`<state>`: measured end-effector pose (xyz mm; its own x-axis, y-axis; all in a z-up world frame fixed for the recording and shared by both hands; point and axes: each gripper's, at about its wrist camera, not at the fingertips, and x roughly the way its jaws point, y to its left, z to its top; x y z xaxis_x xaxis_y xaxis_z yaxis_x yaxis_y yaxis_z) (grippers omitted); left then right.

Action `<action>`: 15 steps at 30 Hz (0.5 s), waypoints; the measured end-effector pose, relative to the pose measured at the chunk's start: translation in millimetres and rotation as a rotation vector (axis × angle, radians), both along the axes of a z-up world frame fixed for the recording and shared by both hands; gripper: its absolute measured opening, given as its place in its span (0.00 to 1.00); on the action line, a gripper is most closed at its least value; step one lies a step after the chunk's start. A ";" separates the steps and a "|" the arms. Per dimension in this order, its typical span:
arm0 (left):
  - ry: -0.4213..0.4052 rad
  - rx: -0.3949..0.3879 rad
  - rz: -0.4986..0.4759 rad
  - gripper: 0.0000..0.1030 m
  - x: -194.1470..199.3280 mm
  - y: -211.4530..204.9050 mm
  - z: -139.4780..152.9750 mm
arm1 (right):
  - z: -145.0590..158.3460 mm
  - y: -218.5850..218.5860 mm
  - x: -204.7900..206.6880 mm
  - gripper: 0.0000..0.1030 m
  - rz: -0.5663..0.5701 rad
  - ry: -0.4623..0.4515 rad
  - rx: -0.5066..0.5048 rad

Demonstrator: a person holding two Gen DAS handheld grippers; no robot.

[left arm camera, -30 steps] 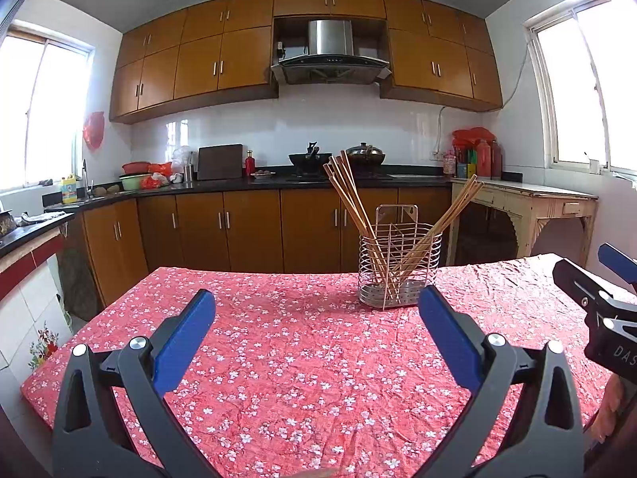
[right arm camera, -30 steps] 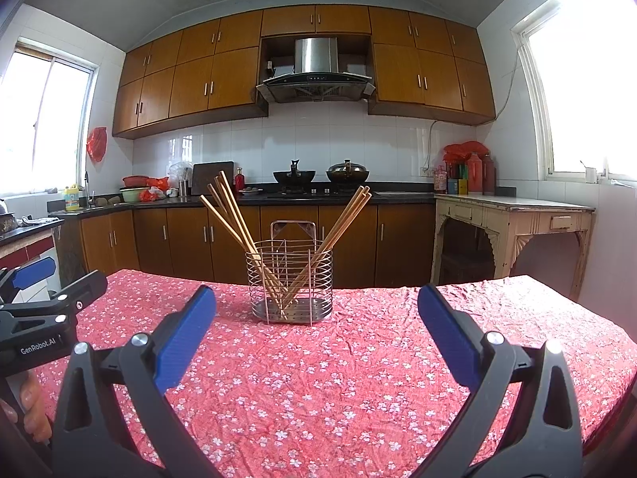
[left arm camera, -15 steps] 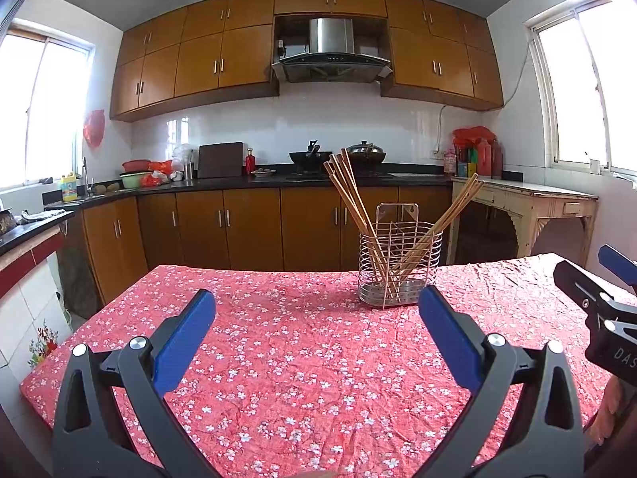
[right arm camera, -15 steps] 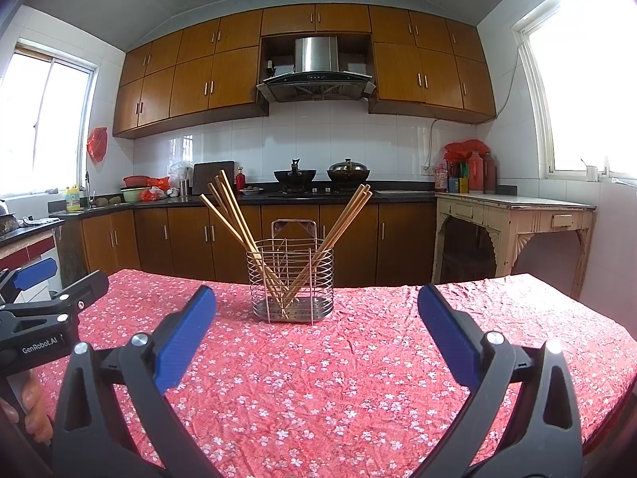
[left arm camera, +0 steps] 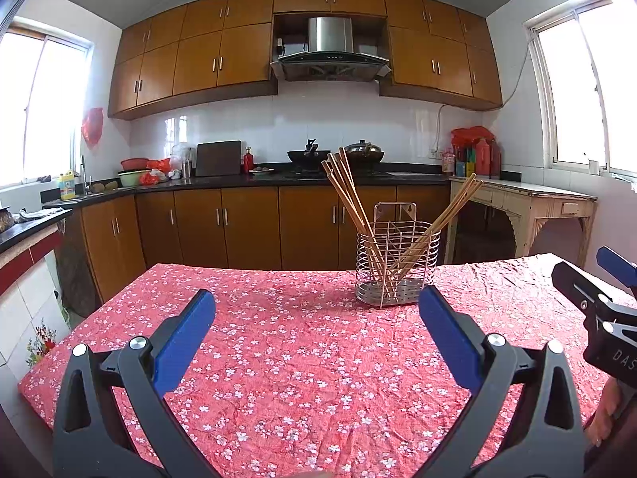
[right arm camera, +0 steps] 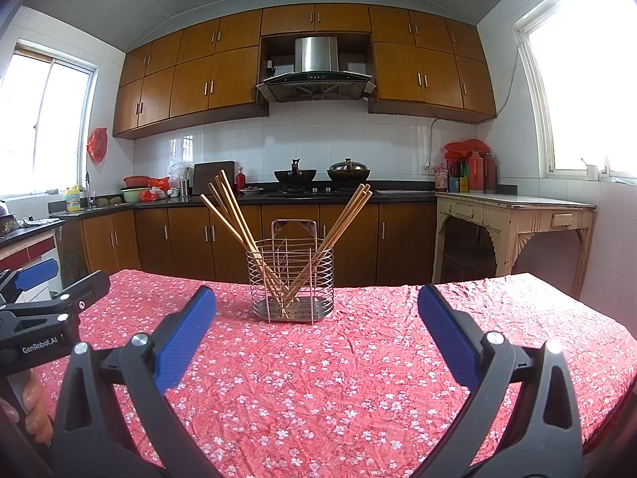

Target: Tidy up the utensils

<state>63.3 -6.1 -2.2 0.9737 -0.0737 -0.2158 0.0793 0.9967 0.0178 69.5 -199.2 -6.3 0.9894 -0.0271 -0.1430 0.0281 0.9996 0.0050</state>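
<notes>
A wire utensil holder (left arm camera: 397,267) (right arm camera: 292,279) stands upright at the far side of the table with the red floral cloth (left arm camera: 302,350) (right arm camera: 338,378). Several wooden chopsticks (left arm camera: 350,199) (right arm camera: 235,207) lean out of it in two bunches, one to the left and one to the right (left arm camera: 450,215) (right arm camera: 346,215). My left gripper (left arm camera: 316,308) is open and holds nothing, short of the holder and to its left. My right gripper (right arm camera: 316,306) is open and holds nothing, facing the holder from the near side. Each gripper shows at the edge of the other's view (left arm camera: 597,298) (right arm camera: 43,298).
Dark kitchen counters with wooden cabinets (right arm camera: 191,239) run behind the table, carrying pans, bowls and bottles. A pale side table (right arm camera: 513,215) stands at the right under a window. A hand (right arm camera: 34,406) holds the left gripper.
Both views have shifted only slightly; the holder sits a little lower in the frames. Neither gripper has changed its opening.
</notes>
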 end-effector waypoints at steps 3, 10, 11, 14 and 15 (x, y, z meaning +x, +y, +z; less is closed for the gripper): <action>-0.002 0.000 0.003 0.98 0.0 0.1 1.3 | 0.0 0.4 0.0 0.96 0.000 0.000 0.000; -0.009 0.006 0.017 0.98 -2.4 -1.4 1.2 | -0.6 0.4 -0.1 0.96 0.001 0.001 0.000; -0.008 0.002 0.016 0.98 -2.5 -1.0 1.3 | -0.6 0.6 -0.3 0.96 0.001 0.000 0.000; 0.000 -0.007 0.010 0.98 -0.1 1.0 3.5 | -0.5 0.4 -0.1 0.96 0.000 0.000 0.001; 0.002 -0.009 0.009 0.98 0.2 1.3 3.7 | -0.5 0.2 0.0 0.96 0.000 0.001 0.001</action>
<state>63.5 -4.9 1.5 0.9739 -0.0664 -0.2172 0.0699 0.9975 0.0085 69.5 -199.0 -6.7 0.9892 -0.0268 -0.1440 0.0280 0.9996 0.0064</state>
